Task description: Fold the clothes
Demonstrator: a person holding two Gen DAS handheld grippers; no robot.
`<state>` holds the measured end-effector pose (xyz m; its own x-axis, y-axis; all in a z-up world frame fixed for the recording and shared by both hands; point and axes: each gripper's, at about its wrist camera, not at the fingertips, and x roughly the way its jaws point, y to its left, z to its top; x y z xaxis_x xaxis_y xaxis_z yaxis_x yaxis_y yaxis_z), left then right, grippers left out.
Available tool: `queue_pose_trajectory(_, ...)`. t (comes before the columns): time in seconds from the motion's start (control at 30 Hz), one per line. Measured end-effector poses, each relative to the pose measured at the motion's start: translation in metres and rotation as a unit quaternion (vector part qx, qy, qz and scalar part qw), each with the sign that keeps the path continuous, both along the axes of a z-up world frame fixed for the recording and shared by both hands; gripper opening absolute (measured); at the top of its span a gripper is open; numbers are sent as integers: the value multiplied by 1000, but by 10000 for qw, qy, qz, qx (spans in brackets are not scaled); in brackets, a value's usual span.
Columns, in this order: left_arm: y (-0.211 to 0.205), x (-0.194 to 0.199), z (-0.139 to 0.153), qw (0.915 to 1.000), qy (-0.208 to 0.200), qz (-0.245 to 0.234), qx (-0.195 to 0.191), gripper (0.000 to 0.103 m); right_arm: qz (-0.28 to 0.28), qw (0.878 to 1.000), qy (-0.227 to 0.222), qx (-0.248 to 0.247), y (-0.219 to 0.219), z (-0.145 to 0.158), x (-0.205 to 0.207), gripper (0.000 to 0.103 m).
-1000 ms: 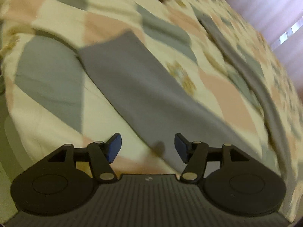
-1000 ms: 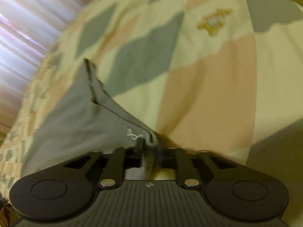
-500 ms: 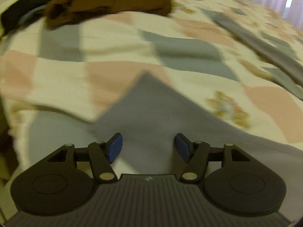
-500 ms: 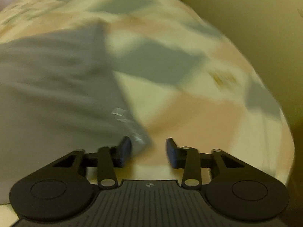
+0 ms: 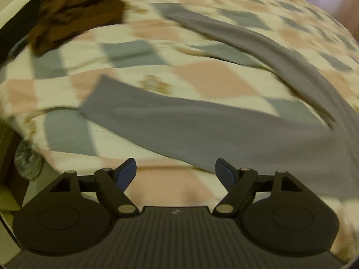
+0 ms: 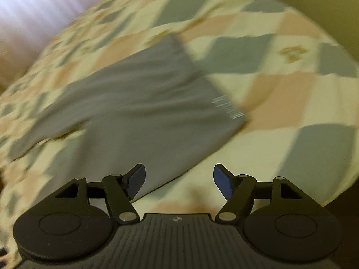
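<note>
A grey garment with long legs (image 5: 202,125) lies spread on a checked bedspread (image 5: 213,78). In the left wrist view one leg runs left to a squared end, the other (image 5: 258,38) stretches away up the bed. My left gripper (image 5: 175,172) is open and empty, just above the bed in front of the near leg. In the right wrist view the garment's wide end (image 6: 157,103) with a small white mark (image 6: 226,107) lies flat. My right gripper (image 6: 179,180) is open and empty, its left finger over the garment's near edge.
A crumpled brown garment (image 5: 74,13) lies at the far left of the bed. The bed's edge drops off at the left (image 5: 13,157) and at the right wrist view's right side (image 6: 345,201). Pale curtains (image 6: 33,6) hang beyond the bed.
My right gripper has opened and let go of the grey garment's corner, then pulled back. My left gripper stayed open and swung across the bed.
</note>
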<state>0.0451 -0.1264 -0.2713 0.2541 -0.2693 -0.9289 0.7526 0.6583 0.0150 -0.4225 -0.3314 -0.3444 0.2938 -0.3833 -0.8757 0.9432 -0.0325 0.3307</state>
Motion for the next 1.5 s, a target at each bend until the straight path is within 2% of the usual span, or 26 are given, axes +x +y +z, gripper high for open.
queue_pose_trajectory(0.1,-9,-37,28,9990,-84,-403,-150,82,536,9983,-217,-94,16,23,32,73)
queue_pose_trajectory(0.17,-10,-54,49,9980,-212,-500,-329,93,888,9954,-184,-308,27,45,50,77)
queue_pose_trajectory(0.27,-11,-75,78,9959,-366,-613,-549,95,1181,9903,-79,-732,39,80,63,83)
queue_pose_trajectory(0.43,-20,-92,118,9918,-610,-867,-717,100,1173,9877,75,-1035,51,129,74,93)
queue_pose_trajectory(0.67,-18,-89,151,9878,-636,-1093,-914,102,1208,9829,462,-1310,71,162,80,98)
queue_pose_trajectory(0.77,-11,-83,158,9864,-638,-1216,-904,102,1187,9806,635,-1423,84,169,87,99)
queue_pose_trajectory(1.1,40,-56,172,9816,-829,-1475,-880,102,921,9829,654,-1457,141,181,113,100)
queue_pose_trajectory(1.5,95,-31,155,9778,-843,-1784,-712,102,755,9849,769,-1358,217,170,141,101)
